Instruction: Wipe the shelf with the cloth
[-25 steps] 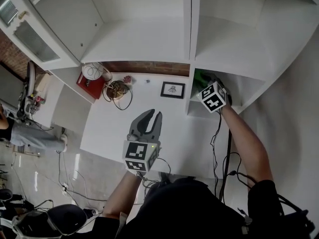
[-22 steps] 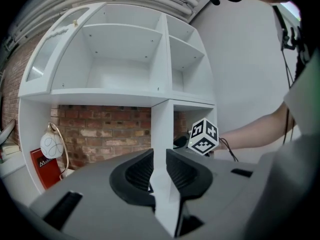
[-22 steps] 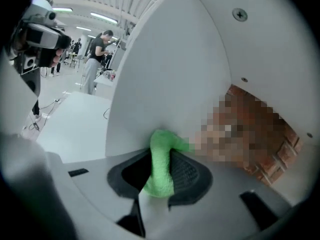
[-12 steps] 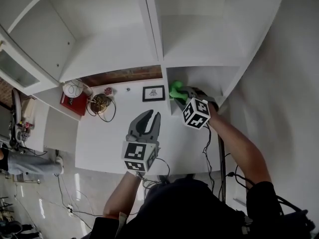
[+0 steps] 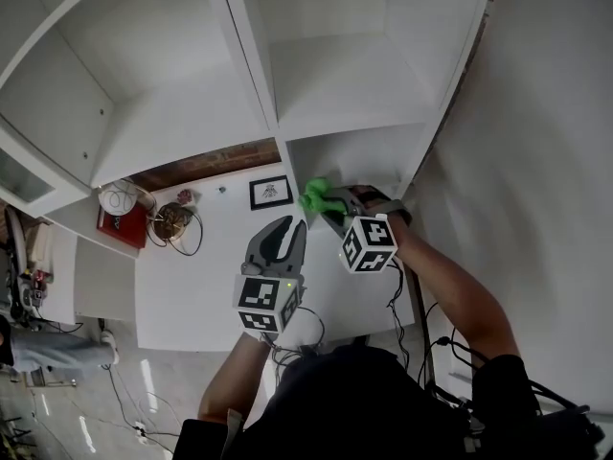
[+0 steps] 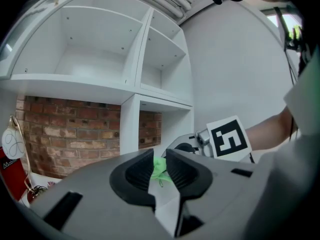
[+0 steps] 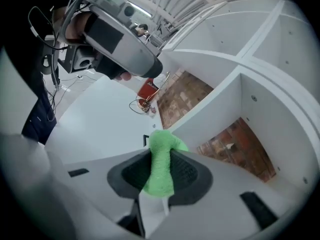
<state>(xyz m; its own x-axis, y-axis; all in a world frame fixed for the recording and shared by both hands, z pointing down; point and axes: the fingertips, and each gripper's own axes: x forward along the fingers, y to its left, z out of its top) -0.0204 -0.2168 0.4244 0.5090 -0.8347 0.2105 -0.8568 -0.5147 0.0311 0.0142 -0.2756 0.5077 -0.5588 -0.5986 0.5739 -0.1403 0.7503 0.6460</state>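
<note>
R gripper (image 5: pixel 333 207), jaws clamped on cloth (image 5: pixel 313 195), now out at shelf (image 5: pixel 369 151) edge; L gripper (image 5: pixel 285 230) slightly open, empty; wiping prob. mid-way.

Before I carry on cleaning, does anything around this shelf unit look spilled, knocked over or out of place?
Nothing stands out. The green cloth is clamped in the right tongs at the lower shelf. The small framed picture and the red box sit on the white counter, and no spill shows.

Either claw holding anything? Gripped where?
Right claw pinches the green cloth around its bunched middle, one end poking past the tips. Left claw holds nothing.
</note>
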